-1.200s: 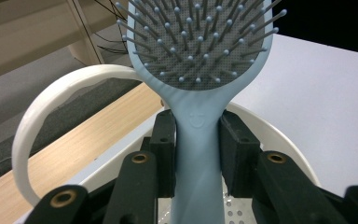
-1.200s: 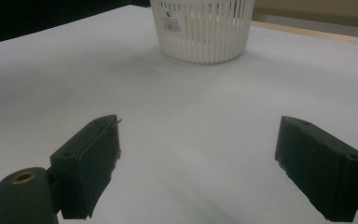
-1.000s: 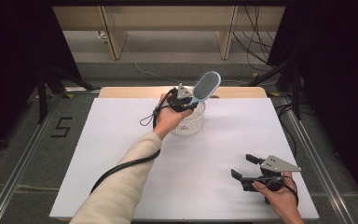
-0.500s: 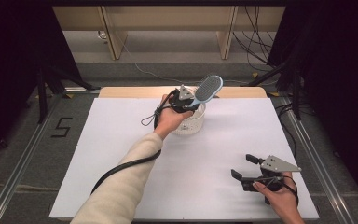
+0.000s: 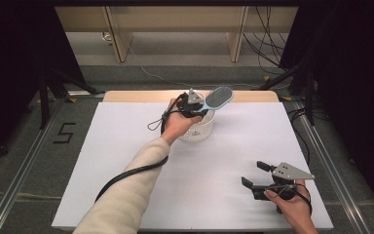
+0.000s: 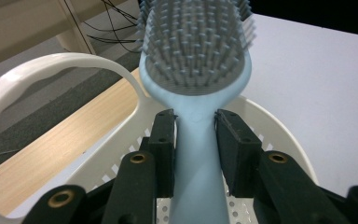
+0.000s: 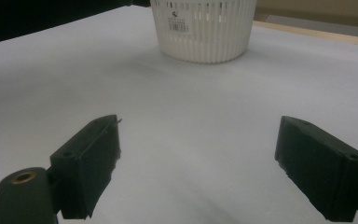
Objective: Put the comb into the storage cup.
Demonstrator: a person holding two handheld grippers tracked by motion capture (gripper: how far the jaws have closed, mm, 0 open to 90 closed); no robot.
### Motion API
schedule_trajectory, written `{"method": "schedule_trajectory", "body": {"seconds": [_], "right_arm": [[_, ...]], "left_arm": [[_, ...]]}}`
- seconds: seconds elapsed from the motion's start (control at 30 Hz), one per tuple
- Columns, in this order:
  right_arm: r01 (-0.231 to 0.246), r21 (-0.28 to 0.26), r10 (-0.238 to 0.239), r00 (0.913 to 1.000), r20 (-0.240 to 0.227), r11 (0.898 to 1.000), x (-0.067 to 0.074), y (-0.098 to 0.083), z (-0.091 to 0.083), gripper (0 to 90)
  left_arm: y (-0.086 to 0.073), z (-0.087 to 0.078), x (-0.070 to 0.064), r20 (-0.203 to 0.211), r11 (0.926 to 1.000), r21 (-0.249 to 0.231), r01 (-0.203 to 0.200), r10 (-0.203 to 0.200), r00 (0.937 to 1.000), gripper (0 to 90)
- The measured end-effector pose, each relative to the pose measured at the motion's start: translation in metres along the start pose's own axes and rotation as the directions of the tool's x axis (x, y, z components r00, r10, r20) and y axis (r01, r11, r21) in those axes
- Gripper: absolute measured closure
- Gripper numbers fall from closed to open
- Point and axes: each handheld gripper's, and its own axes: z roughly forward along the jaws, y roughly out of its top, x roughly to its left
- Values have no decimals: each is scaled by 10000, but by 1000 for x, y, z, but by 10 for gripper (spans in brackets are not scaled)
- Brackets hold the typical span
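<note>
The left gripper was clamped on the handle of a light-blue brush, jaws pressing both sides of the handle. The brush stood tilted over a white basket at the far side of the table, its bristled head above the rim and its handle inside. The right gripper rested low over the near right table area, jaws spread wide with nothing between them, well apart from the basket.

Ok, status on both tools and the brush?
Left tool shut on hairbrush handle, above white basket. Right tool open, idle. Nothing blocking.
</note>
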Motion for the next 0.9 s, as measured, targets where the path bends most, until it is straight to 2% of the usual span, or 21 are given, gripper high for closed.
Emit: {"method": "schedule_trajectory", "body": {"seconds": [0.07,0.33,0.37,0.4,0.5,0.6,0.9], "right_arm": [[7,3,-7,10000,3,10000,0,0,0,147],[7,-3,-7,10000,1,10000,0,0,0,147],[14,12,-14,10000,-4,10000,0,0,0,146],[8,0,-8,10000,-1,10000,0,0,0,147],[-4,35,4,10000,-2,10000,0,0,0,147],[-20,30,20,10000,-3,10000,0,0,1,147],[16,18,-16,10000,34,10000,1,0,1,147]], "left_arm": [[0,0,1,86,9998,187,-74,72,9999,641],[-1,-9,3,38,9999,143,40,-41,10000,472],[-1,-13,3,63,9997,226,129,-131,9999,456],[-2,-15,4,9,9994,338,32,-32,10000,434],[-3,-20,5,-18,9993,361,-33,34,10000,366],[-3,-32,7,-90,9995,321,12,-9,10000,305],[1,-54,9,-64,9997,202,158,-157,9999,216]]}}
